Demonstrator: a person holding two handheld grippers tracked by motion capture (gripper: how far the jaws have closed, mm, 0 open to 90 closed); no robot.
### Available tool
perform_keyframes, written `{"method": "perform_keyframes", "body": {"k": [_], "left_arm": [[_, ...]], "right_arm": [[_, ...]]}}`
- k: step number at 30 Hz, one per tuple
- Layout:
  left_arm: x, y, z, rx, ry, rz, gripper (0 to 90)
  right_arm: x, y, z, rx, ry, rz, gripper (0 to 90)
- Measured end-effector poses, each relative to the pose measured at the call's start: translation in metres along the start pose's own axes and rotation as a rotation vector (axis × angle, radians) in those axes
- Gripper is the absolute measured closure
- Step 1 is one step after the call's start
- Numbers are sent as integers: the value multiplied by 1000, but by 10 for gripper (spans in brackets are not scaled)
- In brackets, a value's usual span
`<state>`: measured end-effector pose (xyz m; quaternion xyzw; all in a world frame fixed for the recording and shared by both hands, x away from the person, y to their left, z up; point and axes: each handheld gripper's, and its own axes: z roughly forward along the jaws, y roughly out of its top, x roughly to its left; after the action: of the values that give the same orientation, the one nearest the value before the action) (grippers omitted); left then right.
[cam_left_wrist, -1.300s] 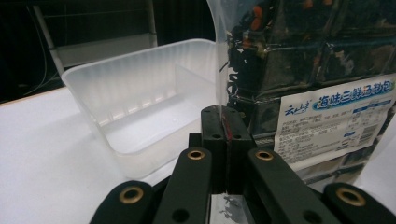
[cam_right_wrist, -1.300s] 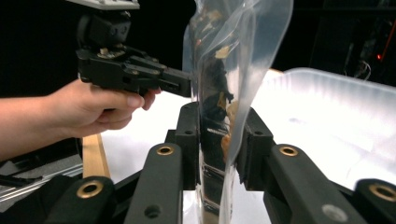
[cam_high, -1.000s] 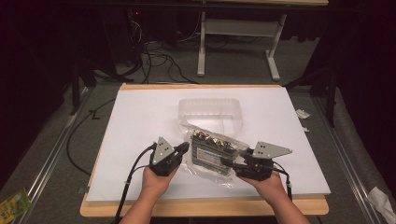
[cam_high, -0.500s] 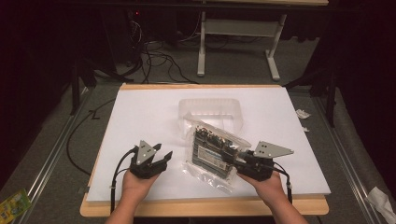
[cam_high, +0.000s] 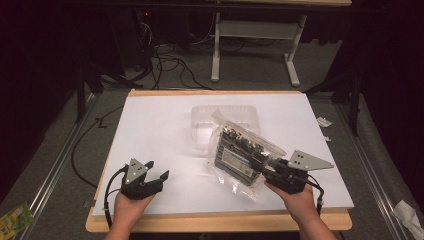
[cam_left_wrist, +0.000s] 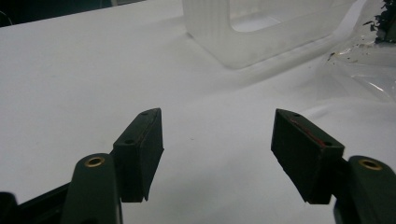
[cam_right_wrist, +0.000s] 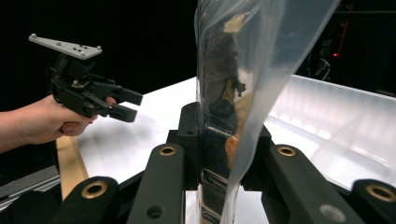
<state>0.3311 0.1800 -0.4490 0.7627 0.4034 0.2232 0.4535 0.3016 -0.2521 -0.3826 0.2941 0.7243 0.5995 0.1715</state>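
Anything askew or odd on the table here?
The bag hangs tilted, pinched at one edge by the right gripper, partly over the tray. The left gripper is open and apart. Nothing spilled or damaged.

Clear glossy bag (cam_high: 247, 160) with dark green board, orange-tan bits inside. Frosted translucent tray (cam_high: 225, 117). White bench (cam_high: 160, 125), light wood edge. Black claws, brass-coloured rivets, grey top plates.

showing 2 grippers: left gripper (cam_high: 159, 178), right gripper (cam_high: 266, 168) | sitting on the table (cam_high: 150, 130): 1 clear bag (cam_high: 242, 150), 1 plastic tray (cam_high: 225, 117) | holding grippers: 2 hands
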Motion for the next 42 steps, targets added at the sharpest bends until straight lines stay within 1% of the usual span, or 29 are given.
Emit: {"method": "perform_keyframes", "body": {"k": [2, 3, 4, 5, 8, 9, 14, 15, 17, 21, 24, 26, 28, 30, 31, 33, 35, 36, 37, 40, 42], "left_arm": [[1, 0, 2, 10, 2, 6, 350], [1, 0, 2, 10, 2, 6, 350], [1, 0, 2, 6, 2, 5, 350], [2, 1, 2, -6, -4, -3, 350], [2, 2, 3, -18, -5, -11, 351], [2, 2, 3, -18, -5, -11, 351], [1, 3, 1, -28, 0, -7, 358], [1, 3, 1, -28, 0, -7, 356], [2, 2, 1, -25, 5, -10, 352], [4, 2, 1, -26, 6, -19, 350], [6, 1, 2, -14, 4, -17, 345], [6, 0, 3, -13, -2, -25, 342], [6, 0, 2, -13, -2, -19, 341], [6, 0, 2, -13, -1, -20, 341], [6, 0, 2, -13, -1, -20, 341], [6, 1, 1, -16, -3, -24, 342], [6, 1, 1, -18, -5, -18, 342], [5, 1, 1, -14, -7, -8, 342], [4, 1, 1, -11, -8, -3, 342], [4, 1, 0, -6, -8, 4, 341], [4, 1, -2, -10, -11, 2, 341]], "right_arm": [[-5, 1, -6, 1, -28, 4, 760], [-5, 1, -6, 1, -28, 4, 760], [-9, 2, -9, -6, -47, 4, 760], [-11, 3, -12, -7, -57, 4, 760], [-17, 4, -20, -18, -86, 11, 760], [-17, 4, -20, -18, -86, 11, 760], [-28, 5, -37, -38, -124, 26, 759], [-28, 5, -37, -38, -124, 26, 759], [-32, 8, -41, -47, -144, 25, 760], [-34, 12, -45, -50, -171, 13, 760], [-36, 18, -49, -68, -187, 5, 760], [-38, 21, -51, -81, -200, 13, 760], [-40, 24, -53, -98, -208, 15, 760], [-43, 28, -53, -105, -232, 22, 760], [-43, 28, -53, -105, -232, 22, 760], [-47, 32, -51, -110, -245, 20, 760], [-54, 40, -47, -125, -247, 37, 760], [-57, 42, -45, -130, -249, 33, 760], [-58, 45, -44, -128, -262, 33, 760], [-61, 52, -37, -144, -266, 48, 760], [-63, 56, -31, -157, -263, 49, 760]]}}
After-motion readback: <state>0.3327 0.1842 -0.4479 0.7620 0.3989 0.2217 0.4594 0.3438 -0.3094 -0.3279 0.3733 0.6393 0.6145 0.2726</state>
